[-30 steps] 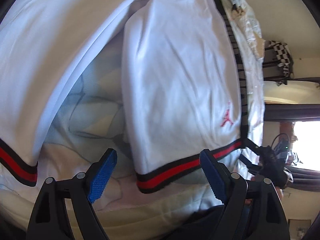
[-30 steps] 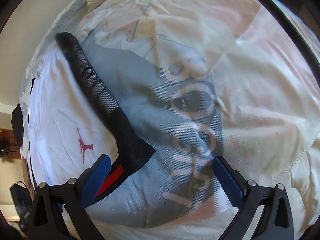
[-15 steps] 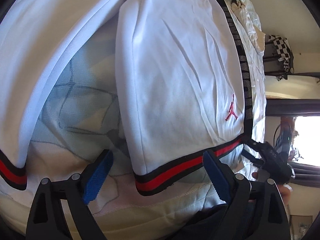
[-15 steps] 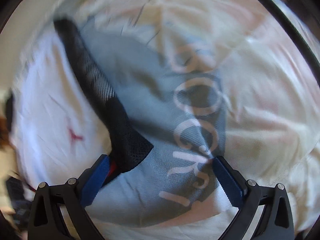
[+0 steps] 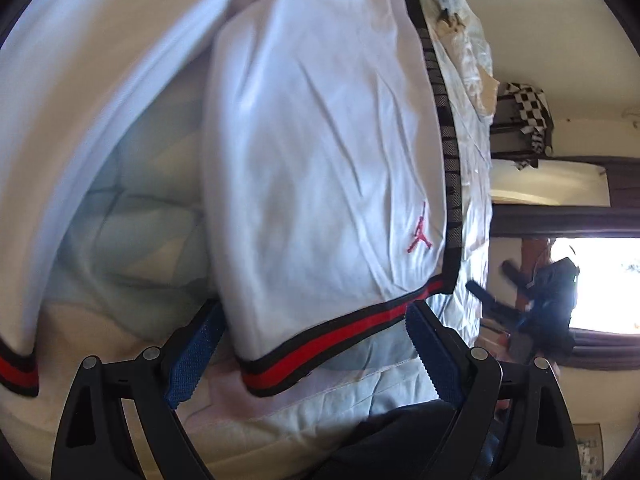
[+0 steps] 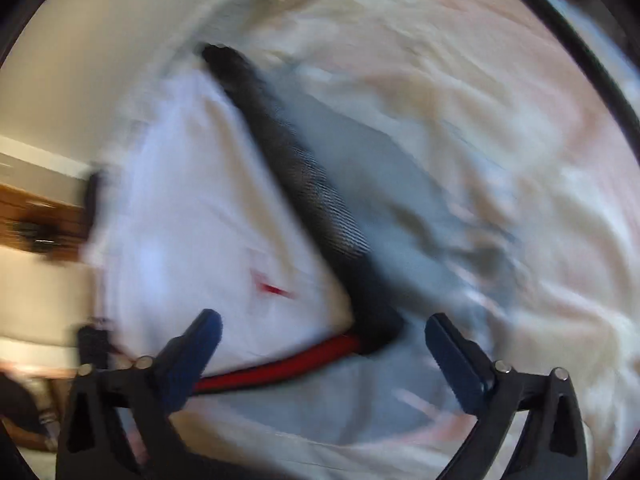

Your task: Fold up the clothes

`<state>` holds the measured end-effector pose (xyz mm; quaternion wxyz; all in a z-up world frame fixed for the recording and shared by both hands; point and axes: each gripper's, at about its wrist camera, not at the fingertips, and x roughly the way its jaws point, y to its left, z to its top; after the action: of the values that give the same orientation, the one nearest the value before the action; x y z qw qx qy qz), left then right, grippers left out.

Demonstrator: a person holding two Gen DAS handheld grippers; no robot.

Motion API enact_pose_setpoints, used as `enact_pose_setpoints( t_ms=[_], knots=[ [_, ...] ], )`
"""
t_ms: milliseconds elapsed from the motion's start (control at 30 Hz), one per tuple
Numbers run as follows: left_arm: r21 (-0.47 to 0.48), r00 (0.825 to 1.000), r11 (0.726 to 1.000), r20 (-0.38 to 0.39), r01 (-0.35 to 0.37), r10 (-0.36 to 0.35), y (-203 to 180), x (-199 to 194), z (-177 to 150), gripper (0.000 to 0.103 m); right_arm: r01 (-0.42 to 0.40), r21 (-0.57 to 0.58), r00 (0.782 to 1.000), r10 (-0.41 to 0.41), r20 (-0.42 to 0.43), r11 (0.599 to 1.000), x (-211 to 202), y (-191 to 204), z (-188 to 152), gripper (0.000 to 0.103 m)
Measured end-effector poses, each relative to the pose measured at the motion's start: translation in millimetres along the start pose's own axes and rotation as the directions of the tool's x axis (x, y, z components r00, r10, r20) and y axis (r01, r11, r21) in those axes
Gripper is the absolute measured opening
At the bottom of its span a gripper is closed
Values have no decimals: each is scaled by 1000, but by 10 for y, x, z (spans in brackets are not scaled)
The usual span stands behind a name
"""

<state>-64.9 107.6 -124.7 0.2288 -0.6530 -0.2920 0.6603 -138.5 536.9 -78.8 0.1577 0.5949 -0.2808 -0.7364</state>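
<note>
White shorts [image 5: 312, 152] with a black-and-red hem band [image 5: 336, 344], a black mesh side stripe [image 5: 444, 128] and a small red logo [image 5: 540, 236] lie flat on a bed. My left gripper [image 5: 308, 352] is open, its blue pads on either side of one leg's hem. My right gripper [image 6: 320, 356] is open just in front of the same leg's outer hem corner, where the black stripe [image 6: 296, 168] meets the red band [image 6: 280, 368]. The right wrist view is blurred by motion. The other leg [image 5: 80, 80] lies to the left.
The bed cover [image 6: 480, 120] is pale with grey and pink print. A wall [image 6: 80, 60] and wooden furniture [image 6: 32, 208] lie left in the right wrist view. A bright window [image 5: 608, 280] and a checkered cloth [image 5: 524, 104] are at right in the left wrist view.
Both grippers have moved closer to the leg's hem. The right gripper swung left, so the hem corner now sits between its pads. Both stay open.
</note>
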Motion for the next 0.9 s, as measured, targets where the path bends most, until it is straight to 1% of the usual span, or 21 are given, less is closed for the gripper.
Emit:
enact_pose_setpoints(
  t_ms=[33, 67, 133, 167, 233, 333, 367, 467, 600, 700, 833, 867, 900],
  knots=[
    [-5, 1000, 1000, -5, 14, -14, 7, 12, 10, 90, -47, 18, 999, 47, -13, 999, 38, -4, 59, 103],
    [-18, 999, 999, -10, 32, -32, 30, 9, 15, 90, -58, 24, 998, 58, -22, 998, 74, -7, 107, 103],
    [-36, 998, 998, -16, 60, -61, 87, -40, 19, 90, -22, 11, 999, 23, -39, 1000, 46, -186, 157, 103],
    [-45, 997, 996, -16, 80, -81, 115, -42, 15, 90, -1, 6, 999, 1, -53, 1000, 64, -219, 150, 103],
    [-70, 992, 990, -18, 122, -124, 174, -42, 9, 90, 15, -6, 997, -15, -76, 1000, 152, -260, 121, 103],
    [-148, 976, 967, -33, 207, -214, 288, -23, 10, 90, 31, -25, 993, -34, -109, 999, 299, -314, 72, 103],
    [-151, 975, 965, -34, 213, -221, 285, -17, 10, 90, 36, -32, 992, -40, -120, 999, 348, -333, 56, 103],
    [-118, 976, 971, -45, 206, -213, 204, 25, -8, 90, 10, -70, 992, -18, -125, 997, 383, -286, -2, 103],
    [-99, 975, 973, -64, 208, -215, 115, 104, -44, 90, -2, -23, 990, -1, -144, 1000, 467, -375, -24, 103],
    [-64, 984, 985, -66, 160, -164, 84, 136, -55, 90, -1, -29, 990, -3, -138, 1000, 476, -393, -52, 103],
    [-49, 987, 988, -65, 143, -147, 68, 120, -72, 90, 22, -56, 989, -30, -142, 998, 495, -367, -55, 103],
    [-48, 987, 989, -64, 142, -145, 70, 113, -73, 84, 28, -59, 989, -37, -142, 998, 485, -356, -55, 101],
    [-42, 988, 990, -65, 136, -139, 77, 108, -72, 81, 32, -56, 989, -39, -139, 998, 464, -360, -47, 101]
  ],
)
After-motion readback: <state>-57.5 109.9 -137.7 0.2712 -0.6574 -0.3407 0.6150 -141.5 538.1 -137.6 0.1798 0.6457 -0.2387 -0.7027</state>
